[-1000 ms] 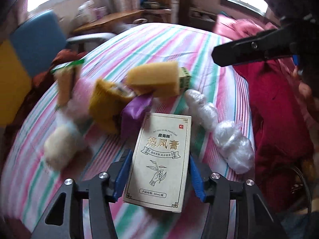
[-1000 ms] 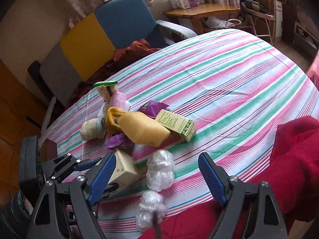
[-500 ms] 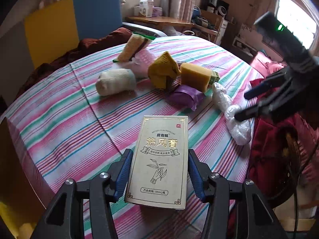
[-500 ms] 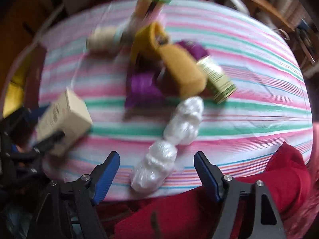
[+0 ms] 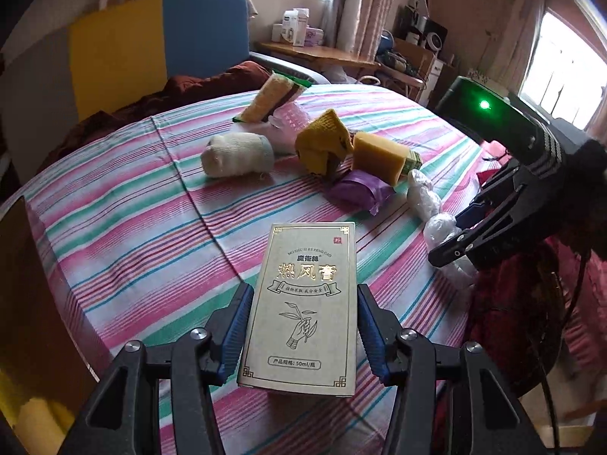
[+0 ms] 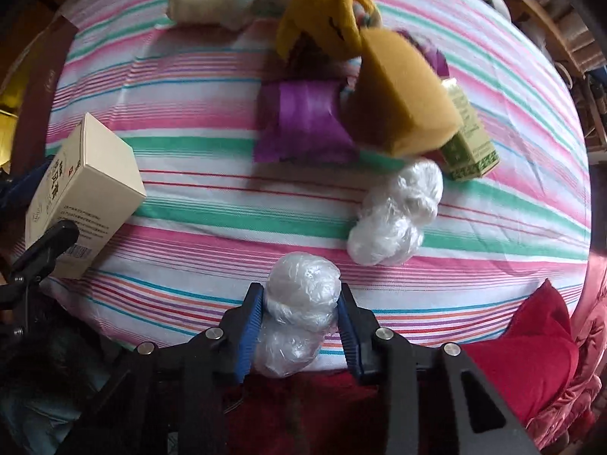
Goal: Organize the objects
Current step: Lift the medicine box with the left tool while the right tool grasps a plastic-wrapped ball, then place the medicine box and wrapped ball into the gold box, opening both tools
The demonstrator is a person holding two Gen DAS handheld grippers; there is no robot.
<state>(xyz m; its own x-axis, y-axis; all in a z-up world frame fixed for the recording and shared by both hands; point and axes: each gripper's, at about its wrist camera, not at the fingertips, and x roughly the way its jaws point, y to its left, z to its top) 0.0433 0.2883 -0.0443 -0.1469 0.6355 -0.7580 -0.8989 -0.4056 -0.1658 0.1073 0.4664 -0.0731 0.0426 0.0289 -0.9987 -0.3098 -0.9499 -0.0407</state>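
Left wrist view: the left hand-held gripper point(image 5: 301, 326) clamps a cream carton point(image 5: 301, 303) printed with gold characters, held above the near edge of a worktop covered in a striped cloth point(image 5: 125, 235); the carton's underside is hidden. Farther back lie a white sock roll point(image 5: 237, 155), a yellow sponge point(image 5: 379, 155) and a purple packet point(image 5: 358, 189). The right hand-held gripper point(image 5: 455, 242) enters from the right edge, partly covering a plastic bundle point(image 5: 440, 227). Right wrist view: looking steeply down, the right hand-held gripper point(image 6: 299, 318) closes narrowly on a crumpled clear plastic bundle point(image 6: 299, 303) at the worktop's near edge, its lower part hanging over red fabric point(image 6: 531, 345). A second plastic bundle point(image 6: 394, 216) lies just beyond, apart. Bare cloth stretches to the left.
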